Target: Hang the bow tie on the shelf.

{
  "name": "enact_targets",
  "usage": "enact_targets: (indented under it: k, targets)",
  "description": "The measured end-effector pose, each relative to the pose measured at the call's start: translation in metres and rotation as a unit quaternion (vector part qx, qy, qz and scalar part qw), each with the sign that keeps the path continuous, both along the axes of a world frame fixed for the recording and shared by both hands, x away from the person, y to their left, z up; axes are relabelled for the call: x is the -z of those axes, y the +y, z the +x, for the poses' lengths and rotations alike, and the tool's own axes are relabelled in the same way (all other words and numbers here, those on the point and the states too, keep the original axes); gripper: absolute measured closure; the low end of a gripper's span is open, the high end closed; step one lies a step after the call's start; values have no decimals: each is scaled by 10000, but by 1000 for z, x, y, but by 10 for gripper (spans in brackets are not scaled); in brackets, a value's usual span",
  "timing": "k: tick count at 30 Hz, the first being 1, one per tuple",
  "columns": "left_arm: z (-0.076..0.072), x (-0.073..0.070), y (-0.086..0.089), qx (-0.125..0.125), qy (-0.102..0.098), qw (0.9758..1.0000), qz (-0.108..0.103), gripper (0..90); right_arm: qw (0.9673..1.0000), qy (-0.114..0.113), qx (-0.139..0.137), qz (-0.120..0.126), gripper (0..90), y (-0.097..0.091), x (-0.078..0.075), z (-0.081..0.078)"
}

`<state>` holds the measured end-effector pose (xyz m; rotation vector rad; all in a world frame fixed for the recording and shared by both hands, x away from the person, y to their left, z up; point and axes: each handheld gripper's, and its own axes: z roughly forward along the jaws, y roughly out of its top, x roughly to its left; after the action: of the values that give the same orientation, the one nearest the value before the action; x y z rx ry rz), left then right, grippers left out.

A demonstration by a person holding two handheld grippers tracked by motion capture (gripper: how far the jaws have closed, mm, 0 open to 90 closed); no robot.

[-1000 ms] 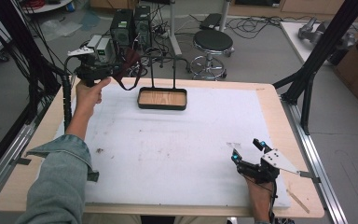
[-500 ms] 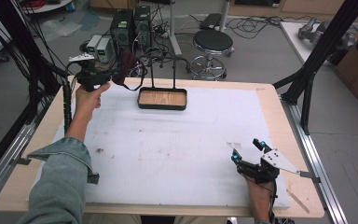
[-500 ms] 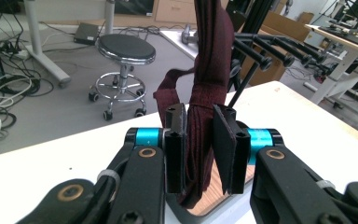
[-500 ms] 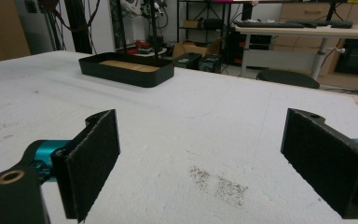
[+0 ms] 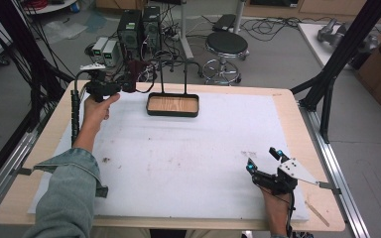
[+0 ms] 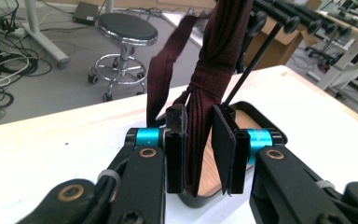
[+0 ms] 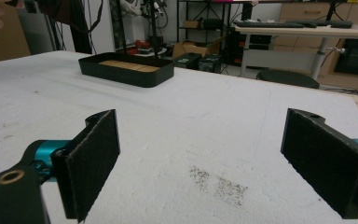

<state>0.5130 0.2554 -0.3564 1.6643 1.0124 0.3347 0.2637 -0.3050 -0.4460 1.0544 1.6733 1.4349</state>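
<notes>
From the high view I see my left gripper [image 5: 127, 85] raised at the far left corner of the white table [image 5: 188, 163], beside the black tray [image 5: 172, 105] with the wooden floor. A dark maroon strap [image 5: 138, 69] hangs at its tips, close to the thin black stand [image 5: 173, 74] that rises from the tray's back edge; from here I cannot tell whether the strap is draped on that stand or merely near it. My right gripper [image 5: 263, 159] rests low at the near right of the table, well apart from the tray and strap, with its blue-tipped jaws spread.

The left gripper view gives me what the overhead cannot: the strap [image 6: 214, 70] runs straight down between the two black pads [image 6: 223, 154] of my left gripper [image 6: 200, 154]. The jaws stand narrow, pressed close against the bunched fabric, so I read it as clamped on the strap. A loose flat end of the strap lifts off to the left. Behind the pads lies the tray [image 6: 261, 126], its wood floor partly hidden, and a black rod [image 6: 254, 60] slants up from it.

In the right gripper view my right gripper [image 7: 200, 163] is wide apart, with bare white table [image 7: 205, 116] and a dark speckled smudge [image 7: 219, 184] between the pads. It holds nothing. The tray [image 7: 126, 70] sits far off at upper left.
</notes>
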Motion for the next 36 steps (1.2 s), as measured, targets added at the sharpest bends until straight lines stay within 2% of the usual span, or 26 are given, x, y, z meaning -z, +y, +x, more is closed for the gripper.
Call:
enact_targets:
  k: [4,12,20,28,36]
  targets:
    - [1,6,-2,-4,106,9999,64,744,10000,1,-2,2,106,0,0,0]
    - [2,12,-2,-11,186,9997,166,721,10000,6,2,2,106,0,0,0]
    - [0,11,1,-2,156,9996,241,618,10000,-3,9,-14,106,0,0,0]
    - [-9,2,7,66,-85,9998,186,562,10000,-18,1,-27,106,0,0,0]
    - [-26,-14,17,93,-350,9993,114,529,10000,-21,4,-41,106,0,0,0]
